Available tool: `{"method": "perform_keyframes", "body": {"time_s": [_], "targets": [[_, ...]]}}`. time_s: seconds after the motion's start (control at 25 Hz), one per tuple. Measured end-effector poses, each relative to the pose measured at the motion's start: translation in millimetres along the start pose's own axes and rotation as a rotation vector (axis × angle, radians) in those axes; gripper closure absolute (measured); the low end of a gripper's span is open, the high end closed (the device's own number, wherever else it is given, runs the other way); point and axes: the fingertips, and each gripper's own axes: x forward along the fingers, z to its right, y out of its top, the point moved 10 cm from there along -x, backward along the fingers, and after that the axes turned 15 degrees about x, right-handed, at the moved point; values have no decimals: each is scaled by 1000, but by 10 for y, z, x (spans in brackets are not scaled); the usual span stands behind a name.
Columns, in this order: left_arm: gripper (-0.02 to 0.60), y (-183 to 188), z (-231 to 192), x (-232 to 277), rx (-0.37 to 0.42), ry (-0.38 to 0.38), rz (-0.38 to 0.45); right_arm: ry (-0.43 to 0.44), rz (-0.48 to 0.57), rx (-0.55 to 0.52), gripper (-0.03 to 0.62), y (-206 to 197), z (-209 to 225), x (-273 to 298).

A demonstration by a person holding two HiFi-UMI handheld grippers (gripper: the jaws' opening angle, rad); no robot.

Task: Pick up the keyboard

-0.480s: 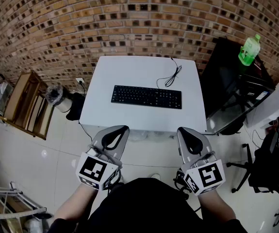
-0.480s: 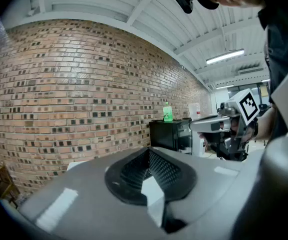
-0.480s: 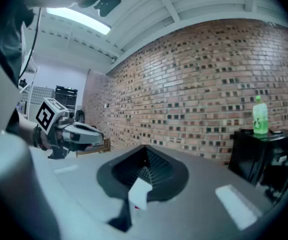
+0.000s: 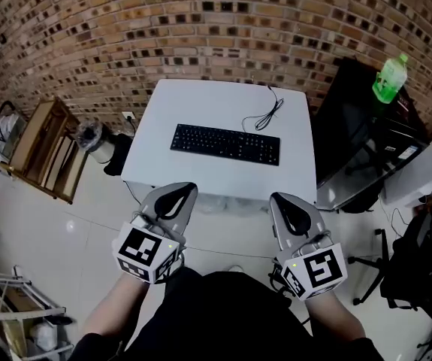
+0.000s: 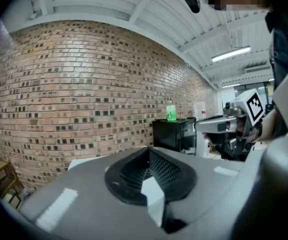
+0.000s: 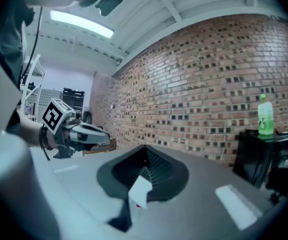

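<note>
Left hand-held gripper [image 4: 174, 201] and right hand-held gripper [image 4: 289, 209] were both fully closed, nothing between jaws. Both hovered side by side just short of near edge of white table [image 4: 200, 104], apart from keyboard [image 4: 225, 144]. Keyboard was black, slim, long; lay flat near table's middle, long side parallel to near edge. Thin black cable [image 4: 264, 115] looped from its back toward far right corner.

The keyboard [image 4: 225, 144] lies across the middle of the counter [image 4: 200, 100], its cable [image 4: 263, 116] coiled behind it at 1 o'clock, and the wall [image 4: 216, 28] stands behind the counter at 12. A cabinet [image 4: 347, 126] with a bottle [image 4: 390, 78] on top stands at the counter's 3 o'clock, and a wooden rack [image 4: 41, 155] on the floor at 9. The left gripper [image 4: 176, 195] is off the near edge at 7 o'clock, the right gripper [image 4: 283, 203] at 5.
</note>
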Motion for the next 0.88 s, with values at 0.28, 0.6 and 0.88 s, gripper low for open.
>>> {"method": "perform_keyframes", "body": {"time_s": [0.28, 0.6, 0.88], "targets": [[567, -65, -74, 76, -63, -12, -40, 35, -6, 10, 592, -5, 31, 42], [494, -344, -498, 344, -214, -59, -70, 31, -20, 16, 592, -25, 68, 305], [433, -792, -1136, 768, -331, -87, -144, -4, -48, 28, 592, -2, 94, 827]]}}
